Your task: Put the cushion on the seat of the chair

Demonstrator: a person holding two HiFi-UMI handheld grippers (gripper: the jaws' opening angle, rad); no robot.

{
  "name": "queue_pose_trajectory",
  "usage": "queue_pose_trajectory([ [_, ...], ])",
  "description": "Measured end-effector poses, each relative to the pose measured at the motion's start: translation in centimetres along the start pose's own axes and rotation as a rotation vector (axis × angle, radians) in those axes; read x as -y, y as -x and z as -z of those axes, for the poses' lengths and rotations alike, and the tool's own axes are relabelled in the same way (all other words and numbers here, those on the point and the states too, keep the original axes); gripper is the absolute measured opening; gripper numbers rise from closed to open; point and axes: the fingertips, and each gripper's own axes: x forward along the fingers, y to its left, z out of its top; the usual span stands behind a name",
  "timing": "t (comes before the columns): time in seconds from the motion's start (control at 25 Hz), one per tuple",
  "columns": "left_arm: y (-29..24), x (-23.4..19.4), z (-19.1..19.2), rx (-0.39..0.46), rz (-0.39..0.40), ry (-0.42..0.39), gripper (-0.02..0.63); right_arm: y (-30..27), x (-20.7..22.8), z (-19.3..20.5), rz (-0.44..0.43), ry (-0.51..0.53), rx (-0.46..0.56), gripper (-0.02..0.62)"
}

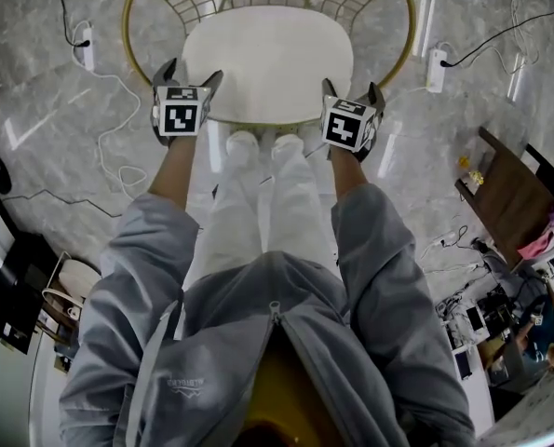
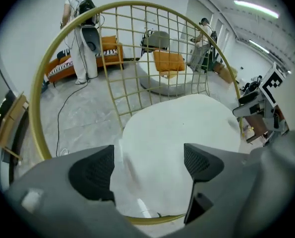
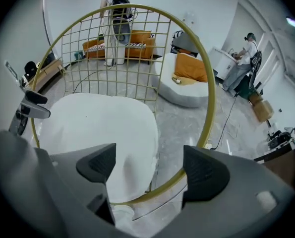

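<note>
White cushion flat on the gold wire chair's seat at upper centre, left gripper and right gripper at its near corners, jaws spread wide, pads clear, seemingly letting it settle.

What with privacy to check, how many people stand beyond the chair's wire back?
2: one person at the left beside the orange sofa, a second person at the right, past the grey lounger. Others may be hidden.

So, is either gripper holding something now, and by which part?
Nothing is held. The left gripper and the right gripper both have open jaws, not pressing the white cushion, which lies on the chair seat.
</note>
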Motion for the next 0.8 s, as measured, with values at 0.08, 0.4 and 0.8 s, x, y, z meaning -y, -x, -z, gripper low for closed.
queue_pose_trajectory([
  [0.08,1.5,-0.3,0.2,0.022,-0.013,0.002,0.453,0.9,0.1,0.0,-0.002,-0.006,0.006,0.411],
  [0.4,9.3,4.0,1.5,0.119,0.142,0.102,0.009,7.2,-2.4,1.5,-0.069,0.016,-0.019,0.107],
  [0.8,18.6,8.8,2.9,0.177,0.274,0.130,0.006,16.4,-4.0,3.6,-0.179,0.097,0.024,-0.001],
])
